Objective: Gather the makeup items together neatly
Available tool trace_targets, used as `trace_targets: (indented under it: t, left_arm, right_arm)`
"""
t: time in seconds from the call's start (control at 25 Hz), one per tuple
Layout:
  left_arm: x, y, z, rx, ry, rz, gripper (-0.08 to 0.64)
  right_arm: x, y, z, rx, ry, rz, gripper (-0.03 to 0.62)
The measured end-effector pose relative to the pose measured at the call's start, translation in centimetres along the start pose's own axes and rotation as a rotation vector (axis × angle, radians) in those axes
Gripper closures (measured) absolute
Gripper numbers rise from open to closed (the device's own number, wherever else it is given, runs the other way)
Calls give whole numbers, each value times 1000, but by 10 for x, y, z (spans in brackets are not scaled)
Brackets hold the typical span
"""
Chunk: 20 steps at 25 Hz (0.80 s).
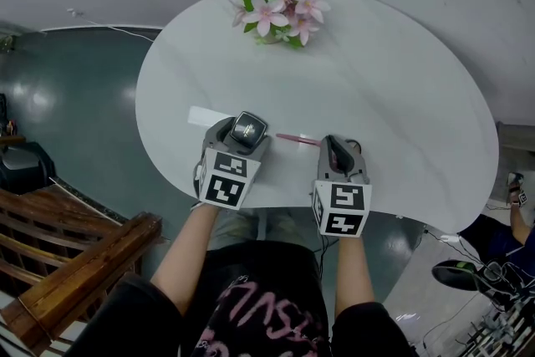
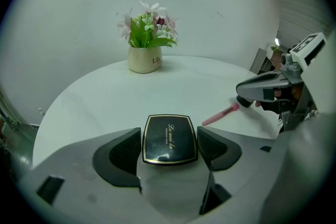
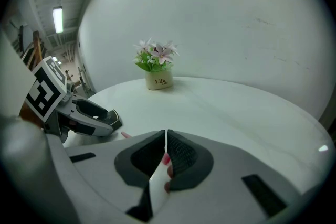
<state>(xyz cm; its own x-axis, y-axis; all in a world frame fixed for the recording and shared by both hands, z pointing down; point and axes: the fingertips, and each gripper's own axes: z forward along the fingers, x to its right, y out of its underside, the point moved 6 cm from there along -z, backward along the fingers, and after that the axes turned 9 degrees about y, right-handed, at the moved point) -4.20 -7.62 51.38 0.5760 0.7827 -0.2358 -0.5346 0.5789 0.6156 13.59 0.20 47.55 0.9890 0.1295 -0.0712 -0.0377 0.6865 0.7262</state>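
Left gripper (image 1: 245,132) grips a black compact (image 2: 169,138). Its pads press on the case's two sides, and the jaws stand about as wide as the case. The gold-edged lid faces up, with script on it too small to read. Right gripper (image 1: 329,143) has its jaws nearly together, pinching a thin pink stick (image 1: 297,139). In the right gripper view, bits of pink show in the slit between the pads.

Seen from the head view, both tools sit near the 6 o'clock edge of the white oval table (image 1: 410,96). The left one is toward 7 o'clock and the right one just beside it toward 5. They lie side by side without touching, and both point toward 12 o'clock and slope down. The stick runs out from the right gripper's tips toward 9 o'clock. Its free end is close to the left gripper and the compact, and I cannot tell whether it touches them. A pale flat strip (image 1: 205,116) lies on the table at the left gripper's 10 o'clock. What it is cannot be made out.

A small pot of pink flowers (image 1: 277,6) stands at the table's 11 o'clock rim, well apart from everything else. A wooden bench (image 1: 79,263) sits on the floor off the 8 o'clock side.
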Motion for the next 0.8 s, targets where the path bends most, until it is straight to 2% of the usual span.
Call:
trace_targets:
  t: [0.4, 0.6, 0.8]
  left_arm:
    - [-2, -6, -12, 53, -1, 12, 249]
    - [-5, -11, -27, 96, -11, -30, 250]
    - [-1, -12, -35, 107, -10, -22, 252]
  right_arm:
    - [2, -3, 0, 17, 4, 8, 521]
    - [4, -12, -7, 47, 13, 17, 520]
    - [6, -20, -15, 74, 23, 25, 520]
